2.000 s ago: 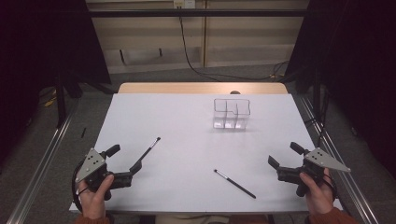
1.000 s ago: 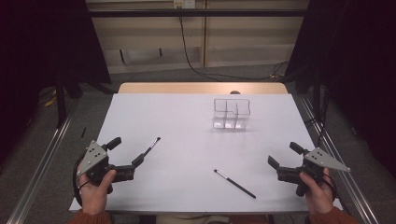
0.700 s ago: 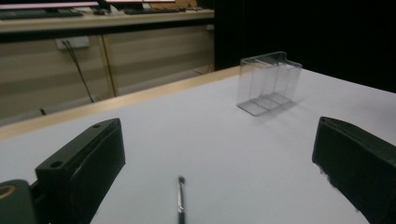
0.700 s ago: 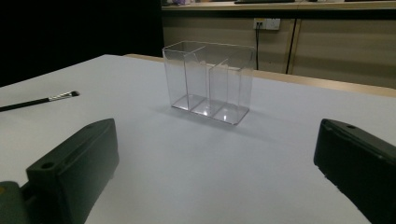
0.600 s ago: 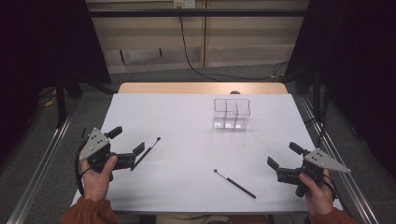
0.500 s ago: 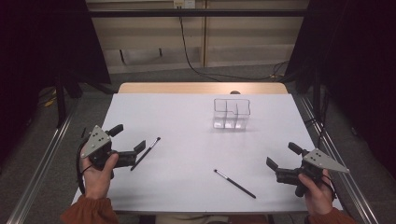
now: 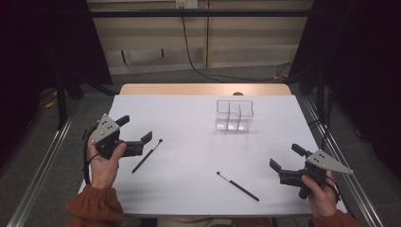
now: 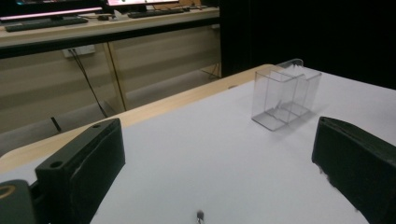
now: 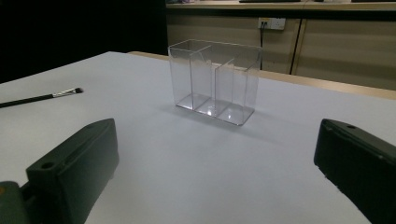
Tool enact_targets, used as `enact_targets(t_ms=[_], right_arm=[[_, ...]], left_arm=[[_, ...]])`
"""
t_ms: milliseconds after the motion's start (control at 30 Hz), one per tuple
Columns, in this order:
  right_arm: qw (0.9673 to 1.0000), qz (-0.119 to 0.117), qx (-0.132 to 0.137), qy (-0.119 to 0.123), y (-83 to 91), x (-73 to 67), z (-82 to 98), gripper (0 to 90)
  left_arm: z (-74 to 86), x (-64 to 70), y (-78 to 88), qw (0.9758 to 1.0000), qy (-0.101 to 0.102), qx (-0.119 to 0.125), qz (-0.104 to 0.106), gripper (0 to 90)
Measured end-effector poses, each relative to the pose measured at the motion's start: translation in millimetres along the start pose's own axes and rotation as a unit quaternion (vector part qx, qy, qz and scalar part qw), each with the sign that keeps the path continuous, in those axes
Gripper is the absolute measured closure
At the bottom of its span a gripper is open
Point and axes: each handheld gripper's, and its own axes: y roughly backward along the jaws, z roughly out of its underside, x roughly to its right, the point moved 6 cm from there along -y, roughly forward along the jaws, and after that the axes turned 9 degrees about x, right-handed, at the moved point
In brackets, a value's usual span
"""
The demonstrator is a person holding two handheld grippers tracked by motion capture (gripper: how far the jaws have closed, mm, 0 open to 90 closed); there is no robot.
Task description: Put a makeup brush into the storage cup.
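- High view: my left gripper [image 7: 135, 130] hovers wide open and empty, just beside the left makeup brush [image 7: 147, 155]; my right gripper [image 7: 287, 157] is open, empty.
- Left gripper view: brush tip [image 8: 200, 215] lies between the spread jaws.
- Right gripper view: clear divided organizer [image 9: 214, 80] ahead.

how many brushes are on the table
2. One brush lies just off the left claw; the other brush lies near the front edge, left of the right claw. Neither is held.

Two brushes: one [image 7: 147, 155] left, one [image 7: 238, 186] right. One clear organiser [image 7: 234, 115], seemingly three compartments. Two tools: left [image 7: 135, 131], right [image 7: 285, 157].
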Motion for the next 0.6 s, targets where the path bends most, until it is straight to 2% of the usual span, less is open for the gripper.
enact_targets(t_ms=[100, 167, 200, 233, 467, 500, 600], right_arm=[[1.0000, 0.000, 0.000, 0.000, -0.1, -0.1, 0.2, 0.0], [1.0000, 0.000, -0.002, -0.001, -0.5, 0.1, 0.7, 0.0], [1.0000, 0.001, -0.002, -0.001, -0.6, 0.4, 0.7, 0.0], [1.0000, 0.000, -0.001, -0.002, -0.7, 0.4, 0.7, 0.0], [1.0000, 0.001, -0.002, -0.007, 0.3, 0.5, 0.7, 0.0], [1.0000, 0.000, -0.002, -0.006, 0.3, 0.5, 0.7, 0.0], [1.0000, 0.000, -0.002, -0.004, -0.1, 0.4, 0.8, 0.0]], left_arm=[[-0.4, -1.4, -3.6, 1.0000, 0.004, -0.001, 0.001, 2.4], [-1.1, -2.7, -7.1, 0.9999, -0.005, -0.009, -0.013, 2.4], [-2.6, -1.4, -10.3, 0.9995, -0.016, -0.019, -0.018, 2.4], [-2.6, -1.4, -10.3, 0.9995, -0.016, -0.019, -0.018, 2.4], [-6.9, 0.5, -22.2, 0.9995, -0.009, -0.030, -0.004, 2.4], [-6.6, 1.1, -24.9, 0.9992, -0.005, -0.039, 0.006, 2.4], [-7.2, 1.7, -28.1, 0.9987, -0.005, -0.049, 0.012, 2.5]])
